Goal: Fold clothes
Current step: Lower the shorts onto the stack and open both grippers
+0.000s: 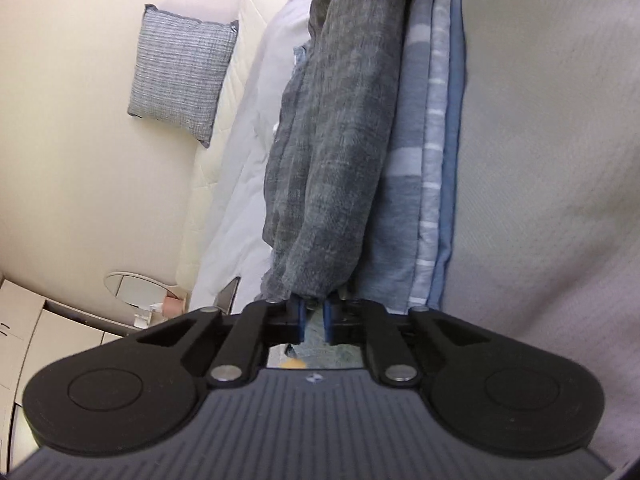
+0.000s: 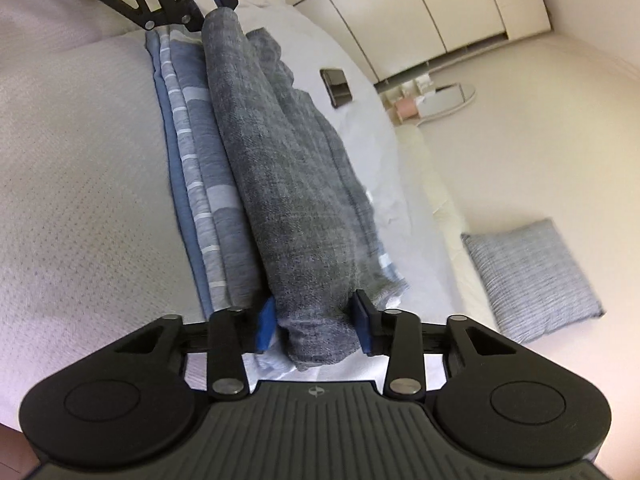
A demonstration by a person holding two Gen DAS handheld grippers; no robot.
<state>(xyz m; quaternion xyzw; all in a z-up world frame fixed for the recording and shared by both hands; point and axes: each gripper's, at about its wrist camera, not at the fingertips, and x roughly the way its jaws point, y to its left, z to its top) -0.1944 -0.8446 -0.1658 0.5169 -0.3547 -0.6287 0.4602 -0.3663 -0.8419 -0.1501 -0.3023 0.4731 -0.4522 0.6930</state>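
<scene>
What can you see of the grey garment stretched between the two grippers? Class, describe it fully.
The grey garment is a mottled, heathered grey knit, folded lengthwise into a long thick bundle with soft creases. It stretches between the right gripper, whose blue pads clamp one end, and the left gripper, shut on the other. It lies along a blue striped cloth on the white bed cover, touching the cloth beside it.

Each gripper, left (image 1: 315, 322) and right (image 2: 316, 326), is matte black with rounded lobes, silver rivets at 11 and 1 o'clock, ribbed grey housing, blue finger pads (image 2: 265, 326).
</scene>
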